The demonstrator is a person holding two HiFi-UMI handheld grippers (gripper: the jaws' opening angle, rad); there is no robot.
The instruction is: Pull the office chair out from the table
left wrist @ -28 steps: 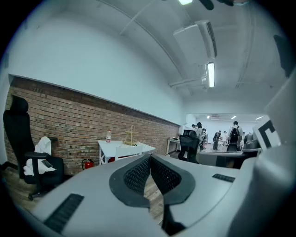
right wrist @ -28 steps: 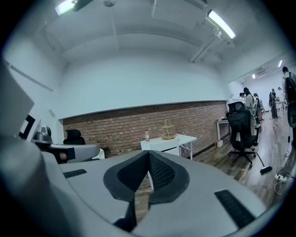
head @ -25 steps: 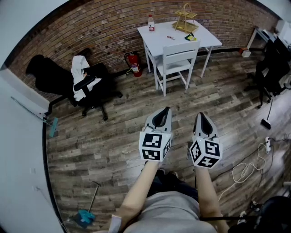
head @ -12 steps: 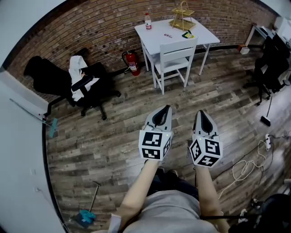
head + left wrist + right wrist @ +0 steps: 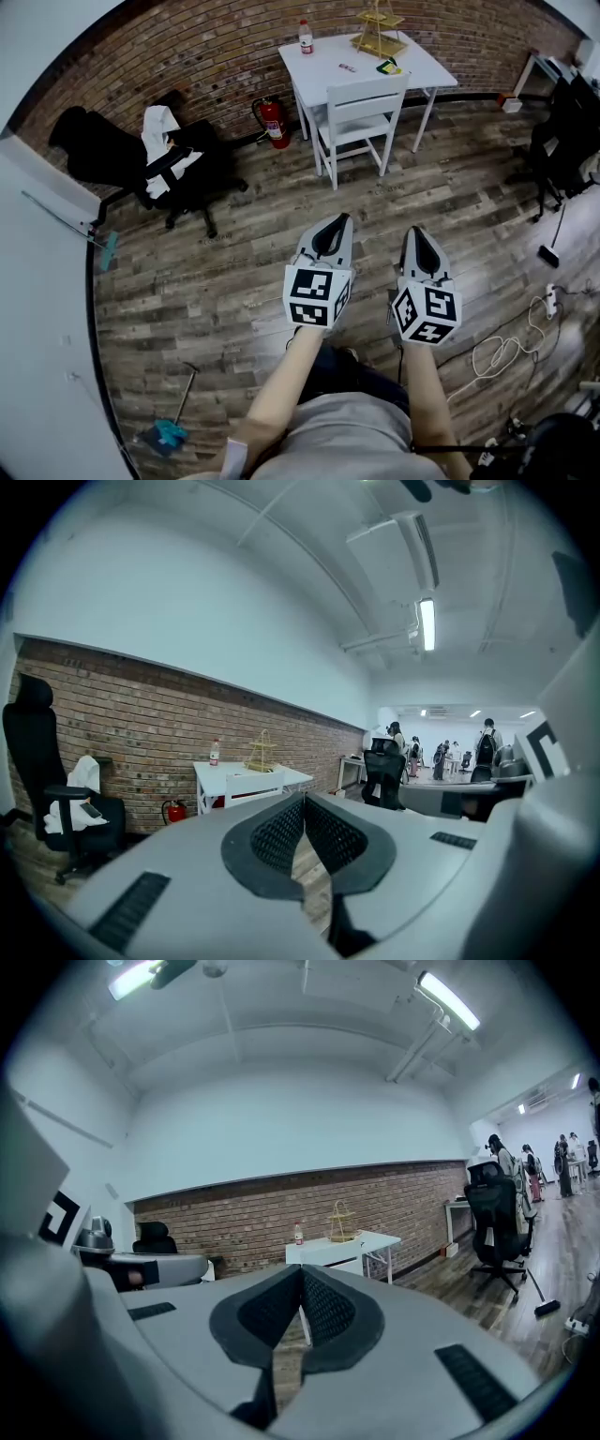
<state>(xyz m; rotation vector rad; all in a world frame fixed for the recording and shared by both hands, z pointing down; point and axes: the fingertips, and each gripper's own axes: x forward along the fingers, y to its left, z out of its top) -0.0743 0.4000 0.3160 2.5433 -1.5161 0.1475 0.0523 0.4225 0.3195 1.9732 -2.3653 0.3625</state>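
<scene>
The white chair [image 5: 361, 108] is pushed in under the white table [image 5: 323, 66] against the brick wall [image 5: 187, 56], its back facing the person. It is well apart from both grippers, with only open plank floor [image 5: 244, 281] between them. On the table are a bottle [image 5: 305, 36], a wire basket stand [image 5: 380, 33] and a couple of small items, possibly cards, too small to identify. A red fire extinguisher [image 5: 273, 122] stands just left of the table. Further left are a black office chair [image 5: 187, 178] draped with a white garment [image 5: 161, 141] and a second dark chair [image 5: 89, 150]. Another black chair [image 5: 562, 131] is at the right edge, and a loose cable [image 5: 497, 352] curls on the floor near the person's right side.

The head view alone shows the floor layout and a blue brush [image 5: 169, 433] by the left wall. The left gripper view alone looks into a farther room, where several people [image 5: 487, 747] stand under ceiling lights [image 5: 427, 622].

The left gripper [image 5: 339, 221] and the right gripper [image 5: 415, 232] are held side by side, pointing towards the table. Each one's own view shows its dark pads pressed together at the tip, clenched on nothing and touching nothing.
</scene>
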